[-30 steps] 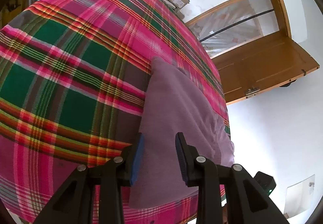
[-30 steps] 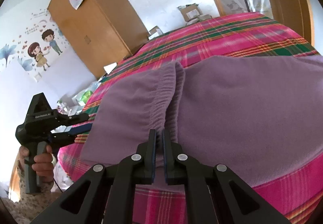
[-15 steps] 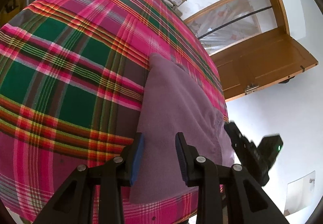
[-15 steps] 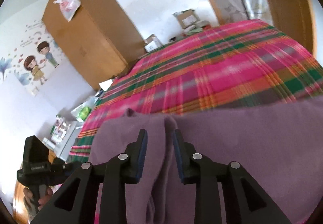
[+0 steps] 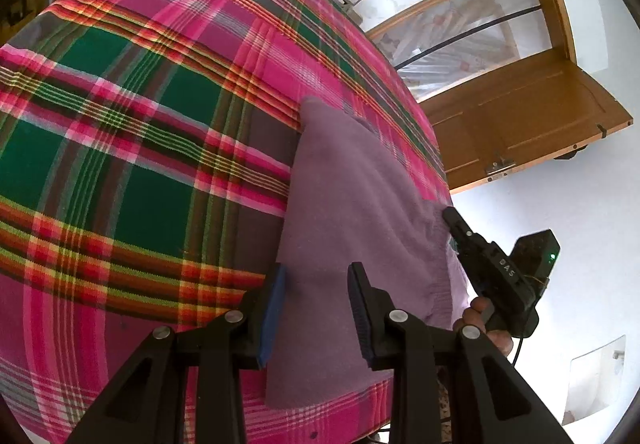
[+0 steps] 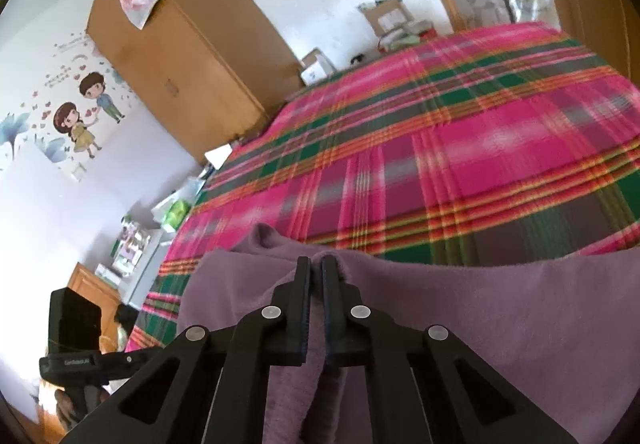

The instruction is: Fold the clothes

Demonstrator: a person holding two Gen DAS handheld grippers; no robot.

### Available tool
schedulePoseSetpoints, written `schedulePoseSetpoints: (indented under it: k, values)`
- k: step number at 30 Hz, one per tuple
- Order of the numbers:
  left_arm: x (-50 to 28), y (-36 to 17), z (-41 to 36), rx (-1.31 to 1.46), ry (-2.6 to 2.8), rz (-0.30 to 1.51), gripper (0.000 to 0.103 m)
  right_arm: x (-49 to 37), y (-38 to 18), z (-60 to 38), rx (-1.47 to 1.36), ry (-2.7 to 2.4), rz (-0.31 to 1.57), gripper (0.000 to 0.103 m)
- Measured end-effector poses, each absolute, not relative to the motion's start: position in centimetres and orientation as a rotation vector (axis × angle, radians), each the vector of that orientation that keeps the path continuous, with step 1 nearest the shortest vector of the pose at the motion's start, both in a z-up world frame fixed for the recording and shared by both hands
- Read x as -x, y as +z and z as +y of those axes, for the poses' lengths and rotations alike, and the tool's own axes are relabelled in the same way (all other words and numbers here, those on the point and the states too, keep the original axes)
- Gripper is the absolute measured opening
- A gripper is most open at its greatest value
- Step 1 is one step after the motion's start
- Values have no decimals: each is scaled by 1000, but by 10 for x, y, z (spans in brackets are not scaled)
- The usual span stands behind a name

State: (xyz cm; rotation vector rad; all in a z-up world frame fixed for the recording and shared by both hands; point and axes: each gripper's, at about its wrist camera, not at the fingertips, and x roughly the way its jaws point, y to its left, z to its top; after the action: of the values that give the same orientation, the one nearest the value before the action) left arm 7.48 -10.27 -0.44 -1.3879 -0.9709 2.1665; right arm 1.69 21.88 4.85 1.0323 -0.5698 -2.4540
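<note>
Right hand-held gripper [image 6: 316,264] clamped on a bunched fold of the purple garment [image 6: 500,308]. Left hand-held gripper [image 5: 316,276] hangs half-open above its left edge, gripping nothing. Garment's long axis runs near-to-far on the bed [image 5: 120,124]; I judge the right nearer.

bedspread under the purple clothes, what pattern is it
Plaid: pink and green squares with orange and yellow stripes on the bedspread, best seen in the left wrist view.

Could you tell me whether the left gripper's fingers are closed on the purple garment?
No, the left gripper is open above the purple garment.
</note>
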Motion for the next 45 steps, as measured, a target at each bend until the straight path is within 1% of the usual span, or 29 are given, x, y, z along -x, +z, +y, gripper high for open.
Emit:
schedulePoseSetpoints:
  k: [3,7,9,11,13,17,19,21,22,23,24,30,32,34,36,39,44,45]
  values:
    - [-74,-7,-104,1397,2161,-975,33,-20,50,221,-1019,-2484,-576,5]
    - [-72,-10,-105,1409,2152,-980,33,-15,39,212,-1084,-2538,-482,5]
    - [-73,-11,-105,1410,2150,-981,33,-13,34,210,-1113,-2544,-465,6]
    - [-74,-11,-105,1409,2147,-977,33,-13,32,209,-1130,-2558,-440,7]
    - [-74,-10,-105,1408,2145,-973,33,-12,30,208,-1150,-2559,-422,11]
    - [-77,-10,-108,1405,2143,-984,33,-19,40,211,-1131,-2602,-393,12]
    - [-78,-9,-108,1402,2139,-983,33,-33,53,208,-1048,-2651,-342,16]
    - [-79,-9,-108,1399,2135,-981,33,-50,61,202,-975,-2661,-281,18]
    - [-79,-9,-108,1399,2132,-981,33,-58,64,198,-950,-2647,-251,22]
    - [-79,-10,-107,1400,2129,-981,33,-65,65,194,-935,-2628,-220,24]
    - [-80,-10,-107,1403,2127,-985,33,-71,63,189,-932,-2617,-184,26]
    - [-83,-9,-110,1397,2119,-979,33,-97,40,169,-986,-2650,39,26]
    - [-84,-9,-110,1397,2115,-970,33,-101,33,164,-1001,-2690,125,29]
    - [-85,-9,-111,1400,2113,-973,33,-106,31,162,-1001,-2720,171,34]
    - [-86,-8,-112,1397,2109,-974,33,-110,31,160,-986,-2751,202,36]
    - [-87,-8,-114,1390,2110,-981,33,-125,38,161,-910,-2779,187,36]
    - [-86,-11,-113,1400,2096,-973,33,-133,26,167,-949,-2779,187,36]
    - [-86,-12,-113,1405,2094,-972,33,-133,26,168,-948,-2783,181,37]
